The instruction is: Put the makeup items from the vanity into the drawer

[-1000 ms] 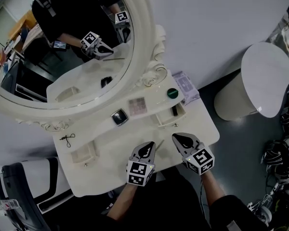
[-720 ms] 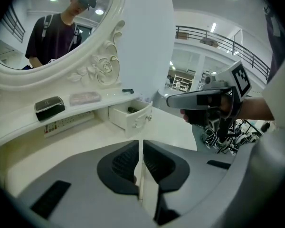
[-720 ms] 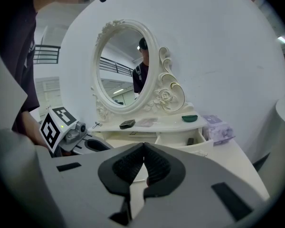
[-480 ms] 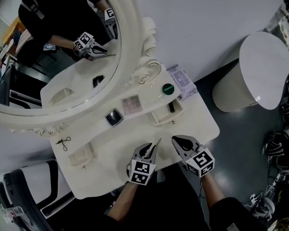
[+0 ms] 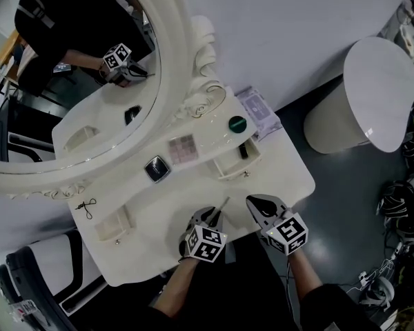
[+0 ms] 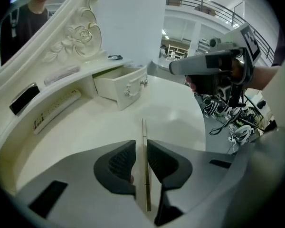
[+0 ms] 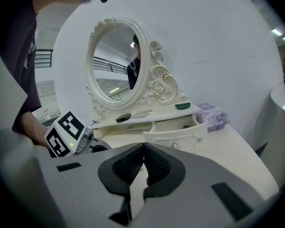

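My left gripper (image 5: 212, 214) (image 6: 141, 151) is shut on a thin pale stick (image 6: 144, 137) that juts forward past the jaws over the vanity top (image 5: 165, 212). My right gripper (image 5: 252, 201) (image 7: 143, 151) hovers just to its right, shut with nothing between its pads. The right drawer (image 5: 236, 160) (image 6: 121, 86) (image 7: 176, 129) stands open with a dark item inside. On the shelf lie a green round item (image 5: 237, 123) (image 7: 183, 106), a pink palette (image 5: 182, 148) and a black compact (image 5: 156, 169) (image 7: 123, 118).
A purple pack (image 5: 257, 112) (image 7: 212, 115) lies at the vanity's right end. A second open drawer (image 5: 114, 223) is at the left, with an eyelash curler (image 5: 87, 206) above it. The oval mirror (image 5: 69, 81) rises behind. A white round bin (image 5: 362, 105) stands on the floor to the right.
The head view has drifted, so the vanity sits a little further left and up. Both grippers keep nearly the same place, the left one still shut on the stick.
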